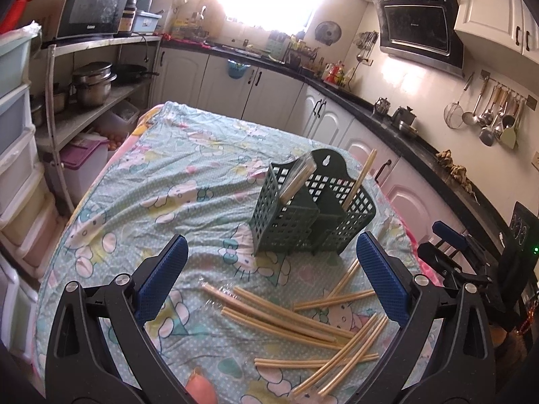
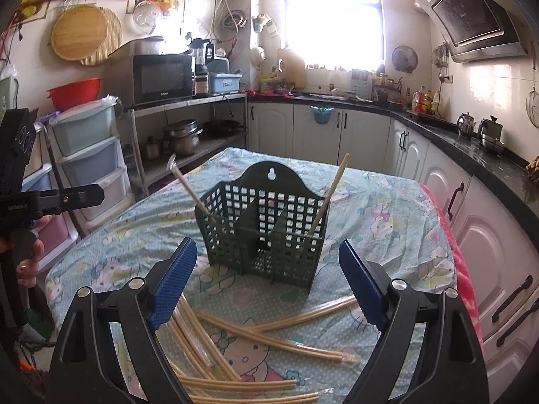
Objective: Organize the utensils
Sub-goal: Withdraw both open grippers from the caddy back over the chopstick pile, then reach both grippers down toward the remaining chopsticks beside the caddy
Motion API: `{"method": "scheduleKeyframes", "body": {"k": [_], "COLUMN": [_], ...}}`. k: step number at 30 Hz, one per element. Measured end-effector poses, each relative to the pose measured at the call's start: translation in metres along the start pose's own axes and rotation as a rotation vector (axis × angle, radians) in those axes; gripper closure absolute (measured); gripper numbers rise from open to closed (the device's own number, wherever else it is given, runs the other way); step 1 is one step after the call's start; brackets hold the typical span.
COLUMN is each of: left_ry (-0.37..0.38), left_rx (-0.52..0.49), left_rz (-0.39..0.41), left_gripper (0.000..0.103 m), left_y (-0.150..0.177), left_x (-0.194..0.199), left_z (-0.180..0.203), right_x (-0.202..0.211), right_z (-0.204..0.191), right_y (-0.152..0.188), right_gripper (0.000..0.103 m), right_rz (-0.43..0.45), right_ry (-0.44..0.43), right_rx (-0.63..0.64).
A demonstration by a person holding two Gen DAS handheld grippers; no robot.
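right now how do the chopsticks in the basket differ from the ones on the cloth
The chopsticks in the basket stand tilted, leaning on the green basket walls; the chopsticks on the cloth lie flat. Those in the basket sit apart, in the left and right compartments; those on the cloth are scattered and crossing in front of the basket. Both sets are pale bamboo sticks, some still in clear wrap.

A black microwave (image 2: 164, 77) sat on the top tier of a metal shelf rack (image 2: 188, 101), with steel pots (image 2: 182, 136) on the tier below it. Pastel plastic drawers (image 2: 89, 155) stood just left of the rack, and a red basin (image 2: 74, 92) rested on them.
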State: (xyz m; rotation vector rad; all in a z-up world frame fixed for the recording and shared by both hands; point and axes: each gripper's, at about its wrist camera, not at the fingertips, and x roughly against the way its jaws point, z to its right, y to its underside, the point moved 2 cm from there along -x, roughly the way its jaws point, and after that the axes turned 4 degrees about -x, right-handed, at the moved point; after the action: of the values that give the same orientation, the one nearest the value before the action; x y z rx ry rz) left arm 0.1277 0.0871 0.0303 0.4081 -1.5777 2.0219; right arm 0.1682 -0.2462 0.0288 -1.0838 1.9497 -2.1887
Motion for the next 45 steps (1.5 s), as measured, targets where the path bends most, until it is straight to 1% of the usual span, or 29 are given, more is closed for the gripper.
{"method": "scheduleKeyframes", "body": {"k": [14,26,29,32,33,35,36,38,39,41,44,45], "left_ry": [-0.027,-0.023,-0.020,-0.022,-0.019,-0.014,-0.014,-0.005,-0.002,0.008,0.023,0.024], "left_rx": [-0.021,-0.023,-0.002,0.027,0.039,0.051,0.061,0.080,0.092,0.112,0.152,0.163], "left_rz": [-0.078,-0.175,-0.205,-0.231,-0.241,-0.252,-0.261,-0.274,-0.283,-0.294,-0.311,-0.315], "left_gripper": [0.011,0.011,0.011,0.011,0.013,0.025,0.028,0.038,0.039,0.047,0.055,0.055], "left_y": [0.024,0.052,0.059,0.064,0.066,0.068,0.069,0.072,0.073,0.074,0.075,0.075], "left_x": [-0.018,-0.044,-0.051,-0.058,-0.060,-0.063,-0.066,-0.069,-0.071,-0.075,-0.081,-0.083], "left_z": [-0.005,-0.011,-0.016,-0.024,-0.028,-0.032,-0.035,-0.039,-0.041,-0.045,-0.053,-0.055], "right_x": [-0.019,-0.049,-0.055,-0.062,-0.064,-0.068,-0.071,-0.077,-0.081,-0.086,-0.097,-0.101], "right_z": [-0.014,-0.030,-0.031,-0.034,-0.034,-0.036,-0.037,-0.039,-0.040,-0.042,-0.044,-0.044], "right_y": [0.027,0.057,0.063,0.068,0.069,0.073,0.075,0.078,0.080,0.083,0.086,0.087], "right_gripper": [0.019,0.020,0.020,0.023,0.024,0.025,0.026,0.028,0.030,0.031,0.032,0.033], "right_rz": [-0.089,-0.202,-0.226,-0.253,-0.261,-0.278,-0.289,-0.308,-0.318,-0.335,-0.370,-0.384], "right_ry": [-0.024,-0.039,-0.042,-0.050,-0.052,-0.056,-0.055,-0.057,-0.055,-0.053,-0.049,-0.046], "right_rx": [0.053,0.148,0.171,0.198,0.206,0.224,0.235,0.260,0.278,0.307,0.347,0.358]}}
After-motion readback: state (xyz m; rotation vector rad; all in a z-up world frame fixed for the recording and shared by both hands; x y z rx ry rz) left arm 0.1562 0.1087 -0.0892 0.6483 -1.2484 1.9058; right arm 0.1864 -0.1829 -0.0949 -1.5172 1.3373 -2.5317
